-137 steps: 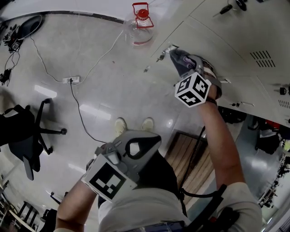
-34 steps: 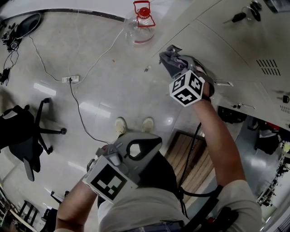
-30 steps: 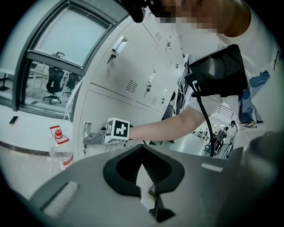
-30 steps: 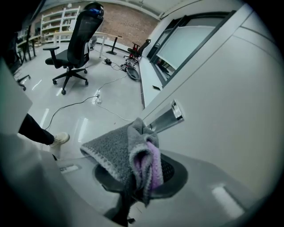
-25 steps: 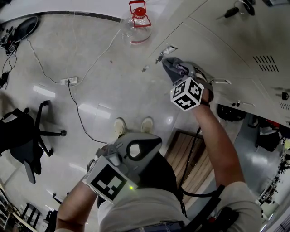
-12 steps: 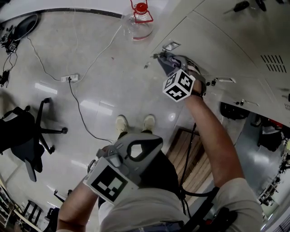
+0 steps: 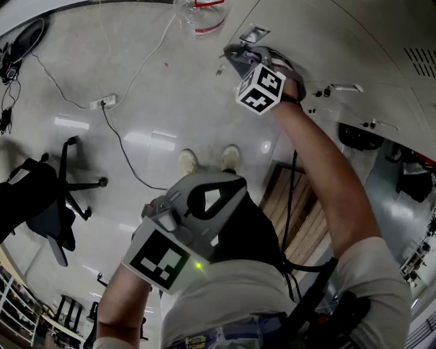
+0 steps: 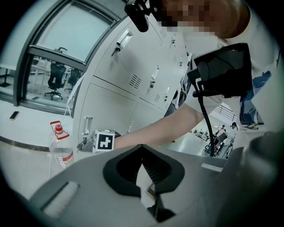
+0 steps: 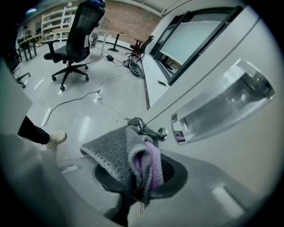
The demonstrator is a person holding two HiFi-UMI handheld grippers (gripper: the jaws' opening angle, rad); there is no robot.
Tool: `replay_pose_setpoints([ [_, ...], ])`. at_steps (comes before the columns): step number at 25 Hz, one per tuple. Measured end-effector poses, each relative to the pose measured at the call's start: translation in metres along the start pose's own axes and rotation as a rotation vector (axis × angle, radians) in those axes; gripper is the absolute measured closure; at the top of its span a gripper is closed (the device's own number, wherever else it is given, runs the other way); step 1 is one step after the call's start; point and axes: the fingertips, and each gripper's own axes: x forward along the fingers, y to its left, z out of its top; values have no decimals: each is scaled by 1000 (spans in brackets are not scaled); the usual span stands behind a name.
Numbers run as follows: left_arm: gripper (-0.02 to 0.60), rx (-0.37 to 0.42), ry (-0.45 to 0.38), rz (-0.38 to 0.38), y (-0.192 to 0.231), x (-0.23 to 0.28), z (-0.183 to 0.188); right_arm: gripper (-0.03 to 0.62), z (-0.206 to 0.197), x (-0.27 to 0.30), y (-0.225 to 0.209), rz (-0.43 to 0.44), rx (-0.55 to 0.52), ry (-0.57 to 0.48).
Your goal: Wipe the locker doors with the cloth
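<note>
A grey and purple cloth [image 9: 128, 155] is bunched in my right gripper [image 9: 140, 179], which is shut on it. The cloth [image 7: 236, 56] presses against the low part of a pale locker door [image 7: 327, 34], at the top of the head view. Just beyond the cloth a key [image 9: 145, 127] sticks out of the door's lock, beside a clear handle recess [image 9: 222, 99]. My right gripper [image 7: 245, 65] reaches forward on an outstretched arm. My left gripper [image 7: 228, 183] hangs close to the body, jaws shut with nothing in them [image 8: 142, 147].
A water bottle with a red cap [image 7: 197, 10] stands on the floor by the lockers. A power strip with cables [image 7: 102, 103] lies on the floor to the left. An office chair [image 7: 48, 198] stands at far left. A wooden board [image 7: 293, 211] lies beside the person's shoes [image 7: 187, 162].
My right gripper has slid the cloth along the locker door toward the key and the lower corner. The head view has tilted down. My left gripper has stayed in place.
</note>
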Motion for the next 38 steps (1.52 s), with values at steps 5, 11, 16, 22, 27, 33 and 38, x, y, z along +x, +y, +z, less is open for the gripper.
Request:
replay_pose_setpoints([
  [5, 579, -1, 21, -3, 0, 0, -3, 507, 0, 13, 12, 34, 9, 19],
  [11, 578, -2, 18, 0, 6, -1, -2, 507, -11, 27, 22, 65, 25, 63],
  [16, 578, -14, 17, 2, 7, -2, -3, 507, -20, 27, 23, 73, 23, 89],
  [22, 578, -14, 9, 6, 8, -2, 1, 507, -33, 25, 23, 75, 36, 135],
  [27, 578, 3, 16, -2, 4, -3, 3, 507, -50, 17, 24, 77, 95, 155],
  [33, 578, 24, 9, -12, -2, -3, 12, 507, -70, -9, 25, 81, 252, 152],
  [38, 580, 47, -1, -27, -11, -4, 22, 507, -92, -45, 33, 73, 391, 146],
])
